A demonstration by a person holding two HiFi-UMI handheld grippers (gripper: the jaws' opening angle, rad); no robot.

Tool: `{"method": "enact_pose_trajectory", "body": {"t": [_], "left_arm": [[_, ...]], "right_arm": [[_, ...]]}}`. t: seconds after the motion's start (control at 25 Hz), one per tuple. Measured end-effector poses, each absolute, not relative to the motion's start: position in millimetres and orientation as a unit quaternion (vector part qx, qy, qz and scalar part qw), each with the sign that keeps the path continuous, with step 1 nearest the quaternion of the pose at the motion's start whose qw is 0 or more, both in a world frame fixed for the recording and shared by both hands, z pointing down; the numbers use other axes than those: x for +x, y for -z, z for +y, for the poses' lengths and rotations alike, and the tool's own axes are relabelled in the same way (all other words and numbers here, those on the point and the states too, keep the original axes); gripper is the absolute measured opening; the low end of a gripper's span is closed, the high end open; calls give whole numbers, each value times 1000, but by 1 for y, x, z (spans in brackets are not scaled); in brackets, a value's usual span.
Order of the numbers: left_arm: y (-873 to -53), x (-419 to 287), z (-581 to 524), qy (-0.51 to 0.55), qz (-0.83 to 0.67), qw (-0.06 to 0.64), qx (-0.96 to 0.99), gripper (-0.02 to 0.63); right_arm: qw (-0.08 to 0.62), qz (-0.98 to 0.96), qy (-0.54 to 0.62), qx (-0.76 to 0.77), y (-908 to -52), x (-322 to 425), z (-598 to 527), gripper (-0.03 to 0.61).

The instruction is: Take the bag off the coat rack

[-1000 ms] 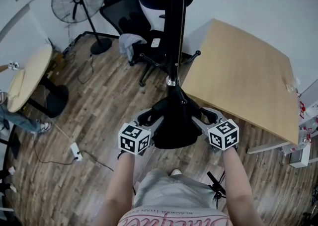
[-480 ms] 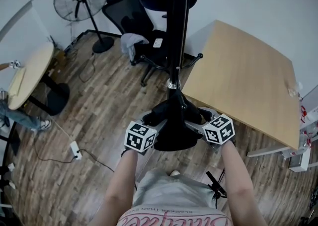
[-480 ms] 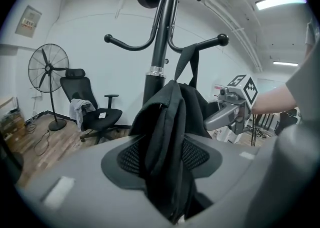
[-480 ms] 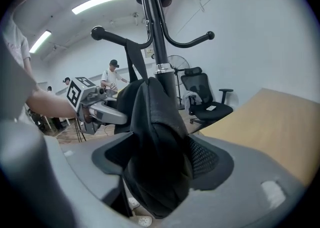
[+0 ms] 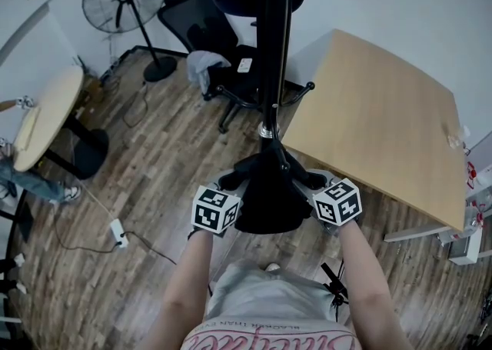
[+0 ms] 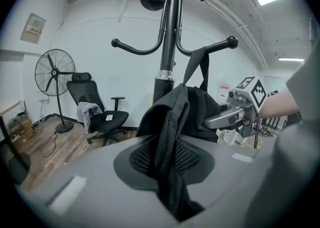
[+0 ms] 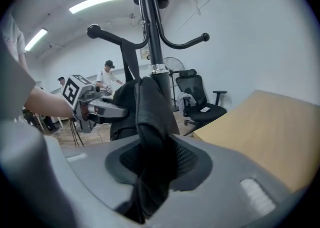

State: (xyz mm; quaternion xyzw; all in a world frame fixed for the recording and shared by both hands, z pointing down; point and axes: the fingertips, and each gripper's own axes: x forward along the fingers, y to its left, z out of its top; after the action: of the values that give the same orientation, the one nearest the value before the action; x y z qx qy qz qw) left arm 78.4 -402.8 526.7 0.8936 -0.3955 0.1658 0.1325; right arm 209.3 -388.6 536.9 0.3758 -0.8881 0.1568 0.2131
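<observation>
Both pairs of closing fingers (image 6: pixel 75 177) (image 7: pixel 245 167) around bag (image 5: pixel 265 204)

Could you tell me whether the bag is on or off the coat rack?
On: the bag hangs by its strap from a coat rack hook.

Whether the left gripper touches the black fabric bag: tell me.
Touching. In the left gripper view the left gripper is closing its jaws on a fold of the black fabric bag between them.
</observation>
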Motion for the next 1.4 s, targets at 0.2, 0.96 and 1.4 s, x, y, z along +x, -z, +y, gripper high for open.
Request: {"method": "enact_pose_trajectory", "body": {"t": [0.2,0.96,1.4], "left_arm": [[-523,75,-399,-171,-403,128,890,67],[-478,65,-364,-164,-394,73,902,64],[-452,63,-344,-149,-356,52,921,66]], "right_arm": [[225,-871,-127,418,-530,218,-392,67],[198,-865,-86,453,-488,222,-355,63],[173,-835,-69,518,-458,221,-316,64]]}}
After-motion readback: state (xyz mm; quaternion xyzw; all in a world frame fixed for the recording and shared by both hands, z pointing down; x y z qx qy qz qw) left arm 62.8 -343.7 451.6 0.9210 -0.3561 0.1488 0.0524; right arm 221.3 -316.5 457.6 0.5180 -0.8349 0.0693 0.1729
